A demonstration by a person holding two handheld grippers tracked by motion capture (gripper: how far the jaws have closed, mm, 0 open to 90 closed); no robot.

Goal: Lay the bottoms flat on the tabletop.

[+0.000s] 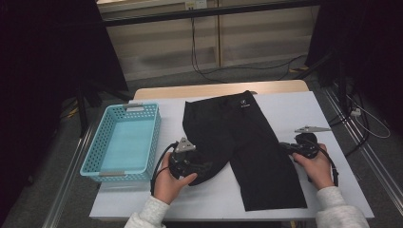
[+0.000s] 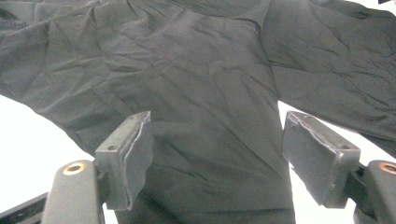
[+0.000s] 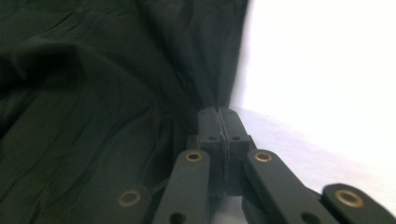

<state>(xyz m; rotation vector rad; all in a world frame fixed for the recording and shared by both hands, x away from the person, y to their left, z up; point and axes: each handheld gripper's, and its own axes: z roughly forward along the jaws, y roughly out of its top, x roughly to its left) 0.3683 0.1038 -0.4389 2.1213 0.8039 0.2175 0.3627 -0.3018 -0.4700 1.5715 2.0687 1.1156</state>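
At your far left a turquoise perforated plastic basket (image 1: 124, 142) sits on the white table (image 1: 332, 166), just beside your left gripper (image 1: 202, 167) and well clear of the garment. The black shorts (image 1: 237, 137), soft creased fabric spread flat with one leg bunched toward you, lie mid-table; your left gripper's jaws stand apart, their worn flat pads (image 2: 135, 149) on either side of the bunched leg with cloth between them but unpressed. At the right, your right gripper (image 1: 285, 148) has its jaws pressed together, pinching the outer edge of the other leg, bare table beyond.
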